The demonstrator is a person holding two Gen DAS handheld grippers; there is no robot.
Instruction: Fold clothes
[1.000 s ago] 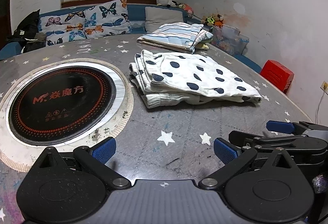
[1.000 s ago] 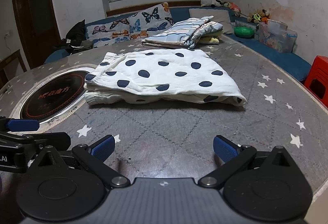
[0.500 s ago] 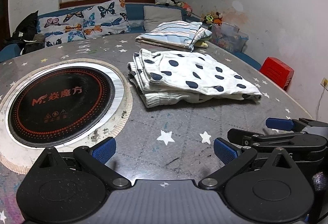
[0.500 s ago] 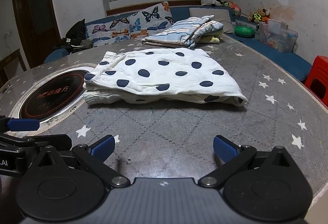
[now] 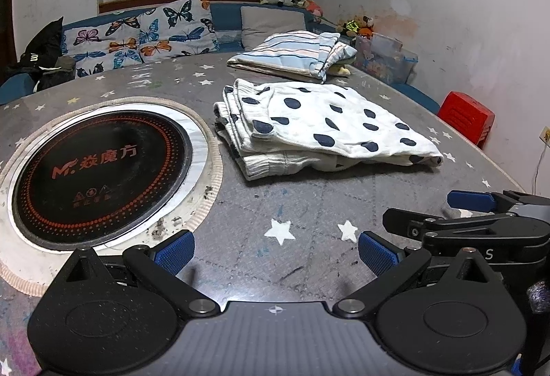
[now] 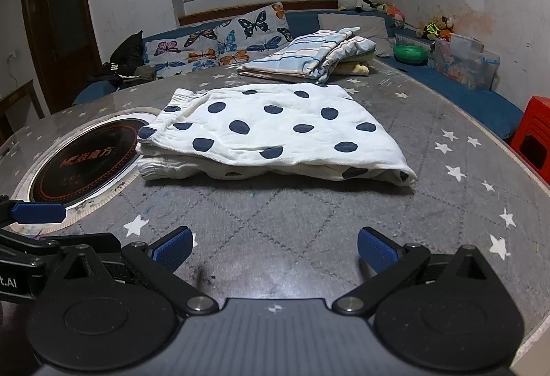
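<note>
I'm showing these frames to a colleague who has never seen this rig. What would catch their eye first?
Probably the white polka-dot garment, lying folded mid-table just right of the round black induction cooktop set into the star-printed table. Behind it sits a folded striped garment. Low in each view, the left gripper and right gripper are open and hold nothing.

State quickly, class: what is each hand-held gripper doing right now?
Left hand-held gripper: open, holding nothing, above the table.
Right hand-held gripper: open, holding nothing, short of the polka-dot garment.
</note>
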